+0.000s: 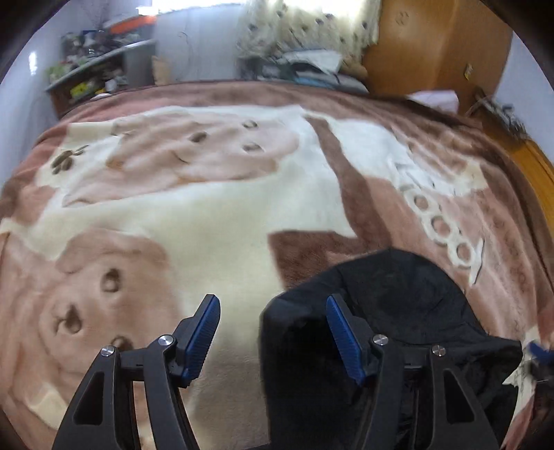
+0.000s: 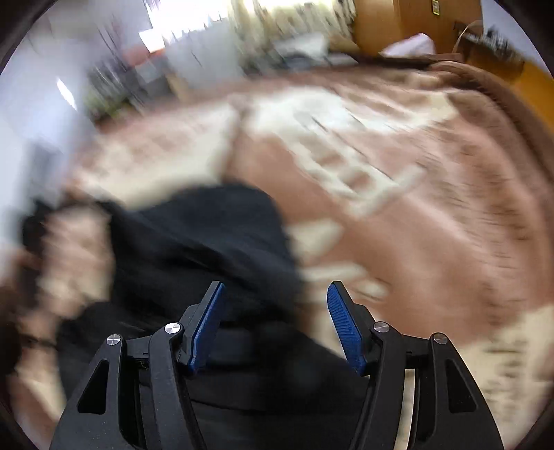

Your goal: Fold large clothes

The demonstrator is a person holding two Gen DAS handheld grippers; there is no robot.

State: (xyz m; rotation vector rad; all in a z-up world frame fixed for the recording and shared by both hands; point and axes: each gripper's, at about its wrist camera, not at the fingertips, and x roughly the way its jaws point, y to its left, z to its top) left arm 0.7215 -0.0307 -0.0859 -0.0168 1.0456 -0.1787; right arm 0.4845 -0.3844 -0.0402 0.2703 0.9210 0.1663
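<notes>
1. Black fabric garment [image 1: 398, 311], crumpled into a loose heap, lies on the near right part of a plush brown-and-cream blanket with a puppy print [image 1: 207, 214] that covers the bed.
2. Left gripper [image 1: 273, 332]: blue-padded fingers [image 1: 204, 332] spread wide, holding nothing. Left finger over bare cream blanket; right finger in front of the garment's left edge. Contact with the cloth cannot be judged.
3. Right gripper [image 2: 277, 322]: fingers [image 2: 342, 325] spread wide, nothing pinched. The garment [image 2: 207, 242] fills the lower left of the right wrist view and runs under the gap between the fingers; the right finger stands over blanket [image 2: 432, 225]. This view is heavily motion-blurred, so fine detail is unreadable.
4. Blanket print: two tan puppy faces, paw marks, a row of cream ring-shaped letters to the right of the garment.
5. Beyond the bed: cluttered grey shelf unit [image 1: 100, 72] at far left, orange-brown wooden wardrobe [image 1: 439, 52] at far right, patterned pale curtain [image 1: 304, 27] between them, with piled items under it.
</notes>
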